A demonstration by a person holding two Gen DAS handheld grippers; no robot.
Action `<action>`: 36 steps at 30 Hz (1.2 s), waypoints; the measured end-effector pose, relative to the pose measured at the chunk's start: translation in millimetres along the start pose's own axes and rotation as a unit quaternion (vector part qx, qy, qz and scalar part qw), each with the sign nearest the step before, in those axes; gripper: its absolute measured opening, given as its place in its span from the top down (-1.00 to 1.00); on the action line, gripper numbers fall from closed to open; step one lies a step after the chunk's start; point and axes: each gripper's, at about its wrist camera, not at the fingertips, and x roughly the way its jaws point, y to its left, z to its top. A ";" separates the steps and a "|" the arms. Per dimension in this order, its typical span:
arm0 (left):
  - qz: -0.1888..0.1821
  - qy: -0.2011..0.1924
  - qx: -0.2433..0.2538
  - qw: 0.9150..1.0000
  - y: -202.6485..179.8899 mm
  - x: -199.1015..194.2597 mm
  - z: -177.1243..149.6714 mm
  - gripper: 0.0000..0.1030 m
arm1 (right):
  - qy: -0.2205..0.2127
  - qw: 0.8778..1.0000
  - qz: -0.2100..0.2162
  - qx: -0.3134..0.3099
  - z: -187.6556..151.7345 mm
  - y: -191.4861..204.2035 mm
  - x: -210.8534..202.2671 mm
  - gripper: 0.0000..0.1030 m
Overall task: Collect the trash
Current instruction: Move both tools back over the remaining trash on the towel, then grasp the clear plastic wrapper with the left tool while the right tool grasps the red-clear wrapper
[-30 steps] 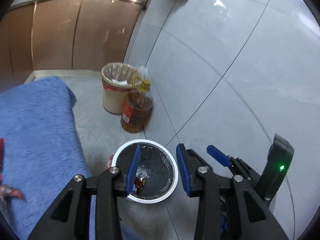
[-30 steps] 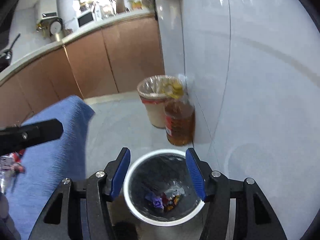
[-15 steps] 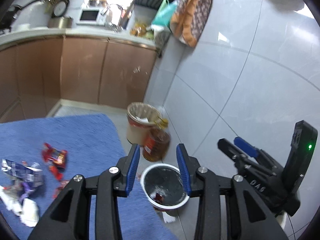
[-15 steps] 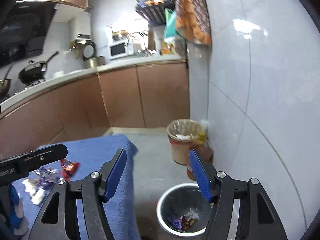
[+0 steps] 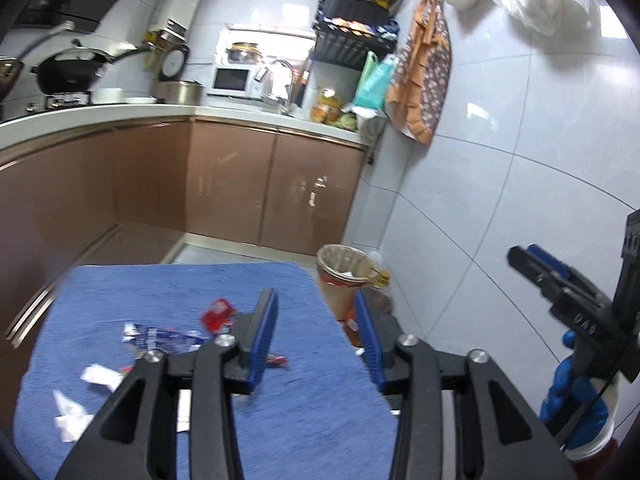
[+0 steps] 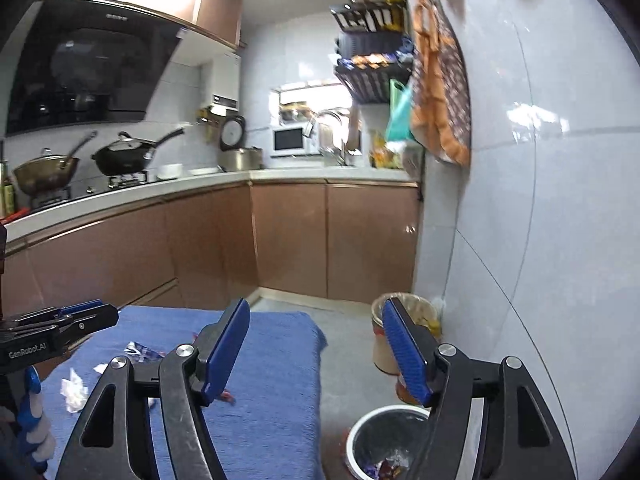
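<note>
Left wrist view showed the empty, just-widened left gripper [image 5: 316, 338] nearest the red wrapper [image 5: 217, 314] at ten o'clock, right gripper [image 5: 538, 266] likewise empty.

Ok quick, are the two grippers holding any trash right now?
Left gripper: open, nothing between its blue pads, jaws just opening.
Right gripper: open wide, holding nothing, jaws just opening.

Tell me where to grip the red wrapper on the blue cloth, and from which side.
Grip the red wrapper across its raised, crumpled middle, coming down from above with the left gripper, which is open and empty. It lies low on the blue cloth, so a level approach would likely snag fabric.
</note>
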 end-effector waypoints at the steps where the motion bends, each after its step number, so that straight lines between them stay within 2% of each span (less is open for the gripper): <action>1: 0.007 -0.004 0.000 1.000 4.7 -5.9 0.0 0.06 | -0.005 1.000 0.003 -0.005 2.5 5.2 -4.8 -0.32; 9: 0.066 -0.025 -0.002 0.997 52.3 -62.3 -3.5 0.06 | -0.028 0.999 0.029 -0.026 11.6 32.5 -34.4 -0.36; 14: 0.093 -0.023 -0.005 0.995 74.4 -72.5 -8.5 0.06 | -0.031 0.998 0.043 -0.029 11.6 40.3 -40.6 -0.36; 17: 0.098 -0.017 -0.011 0.995 84.8 -69.2 -13.7 0.06 | -0.027 0.998 0.050 -0.028 10.6 43.1 -37.4 -0.37; 26: 0.110 0.043 -0.019 0.993 110.4 -14.3 -37.0 0.06 | 0.017 0.998 0.063 -0.023 -6.3 47.0 0.7 -0.37; 32: 0.128 0.117 -0.018 0.985 136.8 48.5 -64.3 0.06 | 0.073 0.994 0.085 -0.017 -26.8 51.0 51.9 -0.37; 36: 0.128 0.154 -0.013 0.980 149.0 82.0 -80.9 0.07 | 0.114 0.988 0.108 -0.012 -44.9 59.8 90.5 -0.37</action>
